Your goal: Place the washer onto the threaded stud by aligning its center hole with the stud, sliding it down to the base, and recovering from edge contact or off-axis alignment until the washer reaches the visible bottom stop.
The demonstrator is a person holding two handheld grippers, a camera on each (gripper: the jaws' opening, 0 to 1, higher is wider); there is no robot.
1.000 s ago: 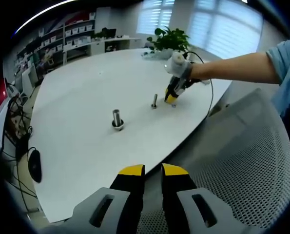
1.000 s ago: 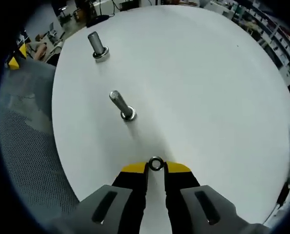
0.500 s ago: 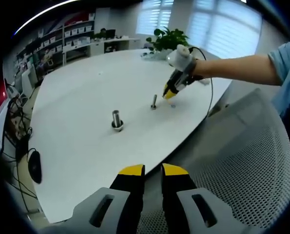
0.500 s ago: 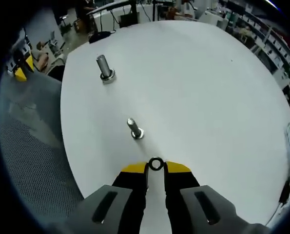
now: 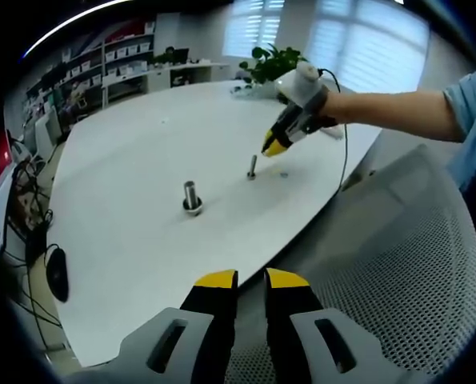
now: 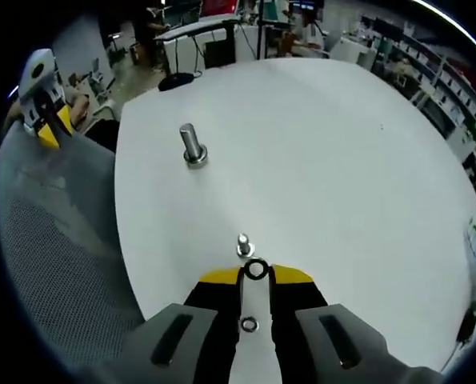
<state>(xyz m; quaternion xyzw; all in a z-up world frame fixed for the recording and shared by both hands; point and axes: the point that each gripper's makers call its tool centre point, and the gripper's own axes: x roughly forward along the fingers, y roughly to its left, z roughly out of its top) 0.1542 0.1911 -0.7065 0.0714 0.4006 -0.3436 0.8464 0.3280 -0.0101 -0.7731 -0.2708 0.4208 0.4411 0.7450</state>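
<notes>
Just above the stud [image 6: 242, 245], the right gripper [image 6: 255, 275], pinching the washer [image 6: 255, 270], has closed in from farther back, so alignment comes next.

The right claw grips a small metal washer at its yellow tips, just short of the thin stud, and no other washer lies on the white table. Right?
Not quite. The right claw does grip the small metal washer just short of the thin threaded stud, but the right gripper view shows a second washer lying on the white round table, between the claw's jaws.
</notes>
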